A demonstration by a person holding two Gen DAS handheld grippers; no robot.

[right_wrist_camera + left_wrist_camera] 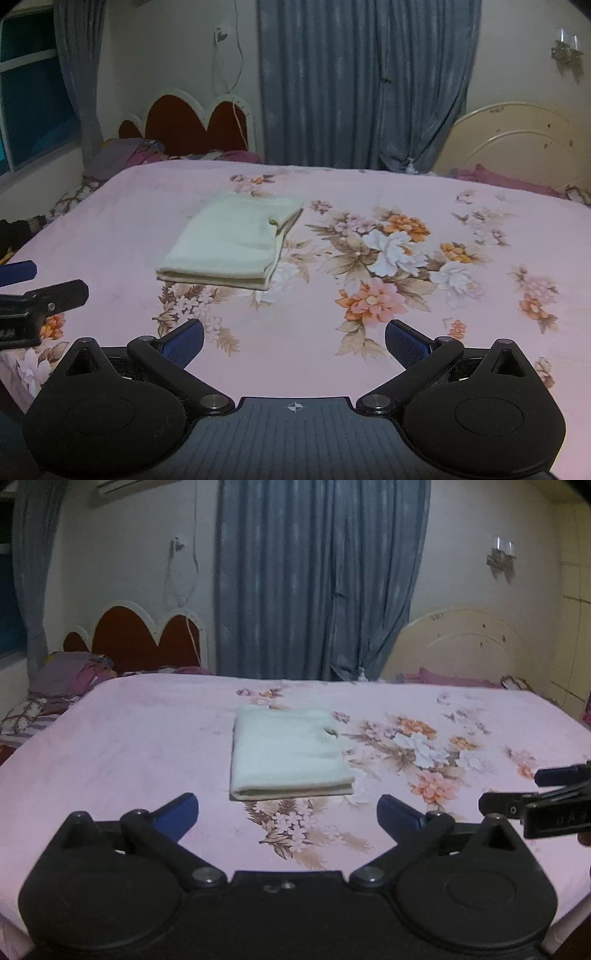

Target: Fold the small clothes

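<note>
Your left claw [288,814] and right claw [294,341] both gape wide, nothing between the fingers, both above the sheet [147,746]. Folded cloth [286,753] lies flat mid-bed, ahead of both, apart. Nothing blocks it. Curtain [317,579] and headboards behind.

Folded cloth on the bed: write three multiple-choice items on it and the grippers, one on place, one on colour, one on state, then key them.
1. Where does the folded cloth lie?
A. On the floral bedsheet
B. On a headboard
C. In a gripper

2. What colour is the cloth?
A. Red
B. Pale cream
C. Blue

3. How do the left gripper and right gripper stand?
A. Both shut
B. Both open, empty
C. Clamped on the cloth

Key: 1 A, it rests flat on the sheet; 2 B, pale in both views; 3 B, fingers spread, nothing between.
</note>
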